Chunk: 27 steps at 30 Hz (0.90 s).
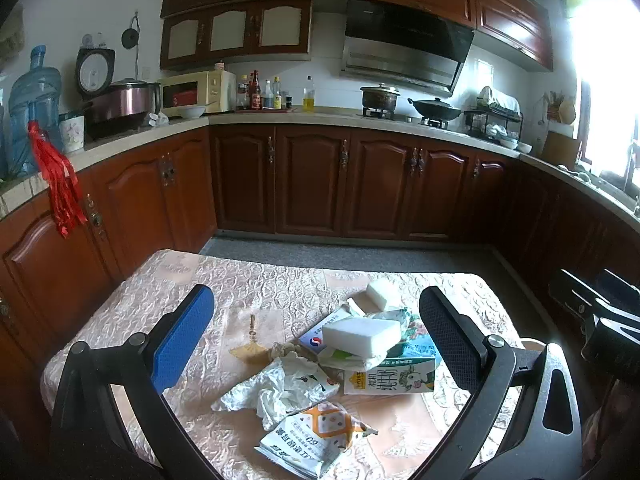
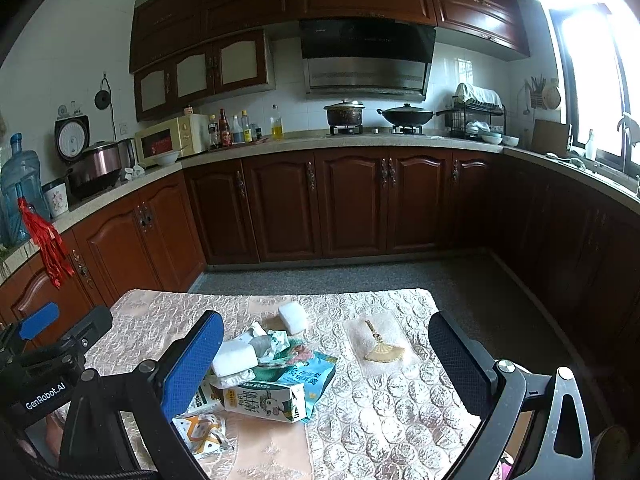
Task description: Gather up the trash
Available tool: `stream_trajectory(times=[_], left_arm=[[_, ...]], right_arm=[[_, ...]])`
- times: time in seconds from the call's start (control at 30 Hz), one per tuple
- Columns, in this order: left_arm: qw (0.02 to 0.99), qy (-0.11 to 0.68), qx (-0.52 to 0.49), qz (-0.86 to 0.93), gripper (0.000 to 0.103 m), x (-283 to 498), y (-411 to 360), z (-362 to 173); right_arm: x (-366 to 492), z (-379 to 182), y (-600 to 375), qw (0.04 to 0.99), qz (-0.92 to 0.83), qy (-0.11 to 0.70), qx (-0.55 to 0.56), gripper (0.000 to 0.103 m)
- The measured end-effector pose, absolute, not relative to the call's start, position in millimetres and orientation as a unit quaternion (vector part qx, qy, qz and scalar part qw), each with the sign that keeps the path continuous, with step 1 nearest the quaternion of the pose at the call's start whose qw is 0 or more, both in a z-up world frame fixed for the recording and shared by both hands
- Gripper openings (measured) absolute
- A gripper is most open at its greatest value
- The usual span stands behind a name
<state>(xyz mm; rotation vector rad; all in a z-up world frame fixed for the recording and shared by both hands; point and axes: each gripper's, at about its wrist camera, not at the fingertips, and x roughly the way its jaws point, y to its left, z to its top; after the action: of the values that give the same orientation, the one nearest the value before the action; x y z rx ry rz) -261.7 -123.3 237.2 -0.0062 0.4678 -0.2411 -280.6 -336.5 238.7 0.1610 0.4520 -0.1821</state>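
Observation:
A pile of trash lies on the table with a beige patterned cloth (image 1: 160, 280) (image 2: 400, 400). It holds a milk carton (image 1: 390, 380) (image 2: 266, 400), a white foam block (image 1: 362, 336) (image 2: 234, 358), a smaller foam block (image 1: 378, 294) (image 2: 293, 318), crumpled white plastic (image 1: 276, 394), a snack wrapper (image 1: 316, 436) (image 2: 202, 432) and a teal wrapper (image 2: 308, 372). My left gripper (image 1: 316, 344) is open above the pile, empty. My right gripper (image 2: 326, 364) is open above the table, right of the pile, empty.
A small yellow fan-shaped ornament (image 1: 250, 350) (image 2: 384, 352) lies on the cloth beside the pile. Dark wood cabinets (image 1: 312, 180) and a countertop with a microwave (image 1: 198, 94), bottles and pots ring the room. Grey floor (image 2: 360, 276) lies beyond the table.

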Motion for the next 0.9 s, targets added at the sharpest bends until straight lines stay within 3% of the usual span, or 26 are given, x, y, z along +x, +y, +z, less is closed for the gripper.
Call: stream_trajectory(times=[0.9], left_arm=[[0.965,0.238,0.002,-0.108,0.102,-252,-125,227]], right_arm=[[-274,229,-339,0.964,-0.084,0.237,0.081,0.101]])
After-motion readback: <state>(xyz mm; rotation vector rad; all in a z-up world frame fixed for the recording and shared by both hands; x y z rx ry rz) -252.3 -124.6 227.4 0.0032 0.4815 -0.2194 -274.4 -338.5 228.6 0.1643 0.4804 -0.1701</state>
